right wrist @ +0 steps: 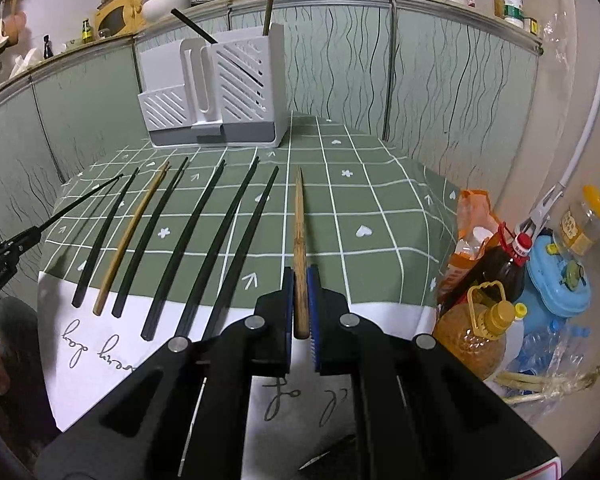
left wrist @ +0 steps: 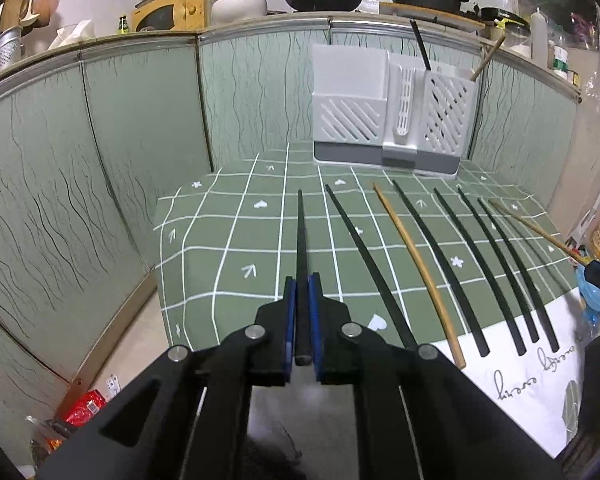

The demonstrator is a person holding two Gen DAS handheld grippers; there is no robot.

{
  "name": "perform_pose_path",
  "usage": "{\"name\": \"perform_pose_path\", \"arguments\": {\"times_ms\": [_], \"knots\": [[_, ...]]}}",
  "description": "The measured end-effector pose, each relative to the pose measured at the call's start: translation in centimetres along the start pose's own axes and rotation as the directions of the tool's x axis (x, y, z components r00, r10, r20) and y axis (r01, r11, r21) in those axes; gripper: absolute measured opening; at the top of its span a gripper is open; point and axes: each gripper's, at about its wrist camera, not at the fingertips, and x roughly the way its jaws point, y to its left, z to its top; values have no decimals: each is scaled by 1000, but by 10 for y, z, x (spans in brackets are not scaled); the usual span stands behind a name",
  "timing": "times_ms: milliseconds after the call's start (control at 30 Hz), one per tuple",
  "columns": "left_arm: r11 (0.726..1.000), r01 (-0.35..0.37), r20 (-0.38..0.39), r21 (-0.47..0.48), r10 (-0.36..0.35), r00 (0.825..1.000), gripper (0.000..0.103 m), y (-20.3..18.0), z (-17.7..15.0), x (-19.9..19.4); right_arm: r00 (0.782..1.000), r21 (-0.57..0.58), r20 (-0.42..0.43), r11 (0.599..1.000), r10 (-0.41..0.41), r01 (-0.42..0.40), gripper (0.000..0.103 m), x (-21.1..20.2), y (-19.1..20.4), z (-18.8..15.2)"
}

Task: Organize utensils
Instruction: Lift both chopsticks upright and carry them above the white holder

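My left gripper (left wrist: pixel 302 284) is shut on a black chopstick (left wrist: pixel 301 240) that points forward above the green checked tablecloth (left wrist: pixel 228 240). My right gripper (right wrist: pixel 300 276) is shut on a wooden chopstick (right wrist: pixel 299 224) held over the cloth's right side. Several black chopsticks (right wrist: pixel 204 236) and one wooden chopstick (right wrist: pixel 134 228) lie in a row on the cloth between the grippers. A white utensil holder (left wrist: pixel 392 112) stands at the back of the table; it also shows in the right wrist view (right wrist: pixel 216 96). One black and one wooden chopstick stand in it.
Green patterned panels (left wrist: pixel 100 140) wall the table at the back and left. Oil bottles (right wrist: pixel 480 320), a bag and a blue container (right wrist: pixel 556 280) stand on the floor to the right. Pots and jars sit on the ledge above the panels.
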Motion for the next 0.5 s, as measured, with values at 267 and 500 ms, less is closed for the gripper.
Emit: {"name": "perform_pose_path", "arguments": {"times_ms": [267, 500], "knots": [[999, 54, 10, 8, -54, 998, 8, 7, 18, -12, 998, -3, 69, 1000, 13, -12, 6, -19, -7, 23], [994, 102, 38, 37, -103, 994, 8, 13, 44, -28, 992, -19, 123, 1000, 24, -22, 6, -34, -11, 47]]}}
